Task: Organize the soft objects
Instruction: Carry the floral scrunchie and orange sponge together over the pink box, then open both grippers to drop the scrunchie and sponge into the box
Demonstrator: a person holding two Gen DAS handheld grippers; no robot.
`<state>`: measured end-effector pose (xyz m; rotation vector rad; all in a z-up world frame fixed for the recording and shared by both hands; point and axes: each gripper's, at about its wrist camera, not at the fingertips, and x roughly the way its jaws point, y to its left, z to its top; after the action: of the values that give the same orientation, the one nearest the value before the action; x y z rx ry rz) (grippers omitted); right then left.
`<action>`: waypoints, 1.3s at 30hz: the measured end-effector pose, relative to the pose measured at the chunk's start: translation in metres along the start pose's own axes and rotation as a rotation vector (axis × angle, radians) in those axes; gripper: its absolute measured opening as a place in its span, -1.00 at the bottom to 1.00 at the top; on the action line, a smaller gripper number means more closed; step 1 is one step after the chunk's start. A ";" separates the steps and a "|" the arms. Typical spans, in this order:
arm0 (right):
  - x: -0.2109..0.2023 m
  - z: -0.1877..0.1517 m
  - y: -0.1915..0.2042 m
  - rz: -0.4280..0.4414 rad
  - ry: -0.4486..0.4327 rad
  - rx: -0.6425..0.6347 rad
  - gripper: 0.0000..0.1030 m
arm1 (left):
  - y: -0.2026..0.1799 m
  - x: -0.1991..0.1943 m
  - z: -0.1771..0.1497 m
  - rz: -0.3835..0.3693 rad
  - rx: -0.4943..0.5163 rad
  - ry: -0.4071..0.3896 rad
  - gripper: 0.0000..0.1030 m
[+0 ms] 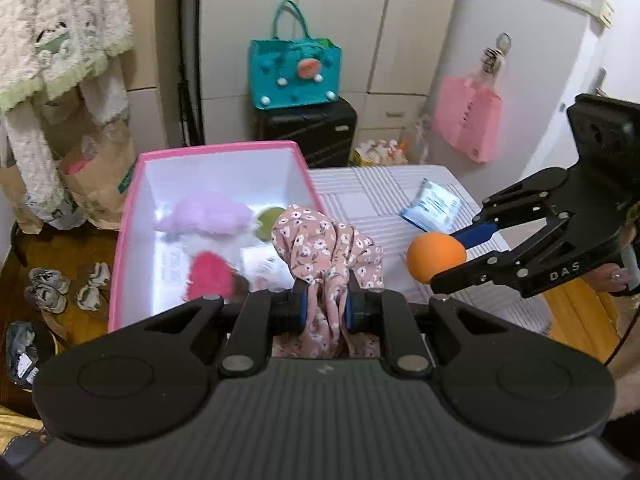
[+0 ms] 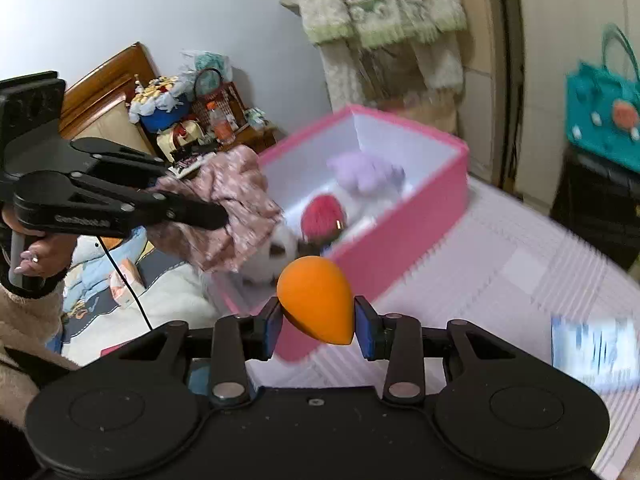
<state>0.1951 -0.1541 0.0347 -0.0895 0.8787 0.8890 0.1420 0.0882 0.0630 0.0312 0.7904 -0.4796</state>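
Left tool [image 1: 327,300]: clenched on a pink floral cloth [image 1: 320,248]; both blue pads pinch a gathered fold, the rest bunches above the fingers and hangs below them.
Left tool, from the right wrist view [image 2: 216,216]: the cloth [image 2: 232,208] is held in the air above the near left corner of the box.
Right tool [image 2: 318,322]: grasping an orange egg-shaped sponge [image 2: 316,300], one blue pad on each flank, narrow end pointing down toward the camera.
Right tool, from the left wrist view [image 1: 452,256]: the sponge [image 1: 436,256] sits at the fingertips, lifted clear of the striped surface, just right of the cloth and not touching it.
Jaw width: left nearly closed with only fabric between; right parted just as wide as the sponge.
Pink box [image 1: 218,148]: open, white inside, standing at the left edge of the striped counter [image 1: 372,196].
Inside the box: a lilac fluffy item [image 1: 208,214] toward the far wall, a hot-pink fluffy item [image 1: 210,276] near the front wall, a green rounded item [image 1: 268,220] at the right wall, partly hidden by the cloth.
Blue-and-white packet [image 1: 432,204]: lying flat near the right edge of the counter.
Hand [image 2: 38,258]: grips the left tool's handle, beige sleeve at the wrist.
Background: a teal bag [image 1: 294,74] on a black suitcase [image 1: 306,130] beyond the counter's far edge.
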 end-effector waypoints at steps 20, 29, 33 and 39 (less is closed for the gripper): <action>0.136 0.111 -0.030 -0.166 0.092 -0.169 -0.15 | 0.072 0.072 0.024 0.364 0.191 0.054 -0.67; 0.168 0.107 -0.033 -0.273 0.118 -0.250 -0.11 | 0.079 0.106 0.027 0.442 0.304 0.078 -0.64; 0.167 0.107 -0.029 -0.321 0.096 -0.289 0.04 | 0.082 0.112 0.029 0.414 0.296 0.081 -0.42; 0.136 0.103 -0.035 -0.271 0.029 -0.200 0.10 | 0.079 0.104 0.024 0.418 0.297 0.047 -0.12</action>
<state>0.3279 -0.0471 -0.0022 -0.3865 0.7806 0.7197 0.2546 0.1123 -0.0029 0.4758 0.7291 -0.1953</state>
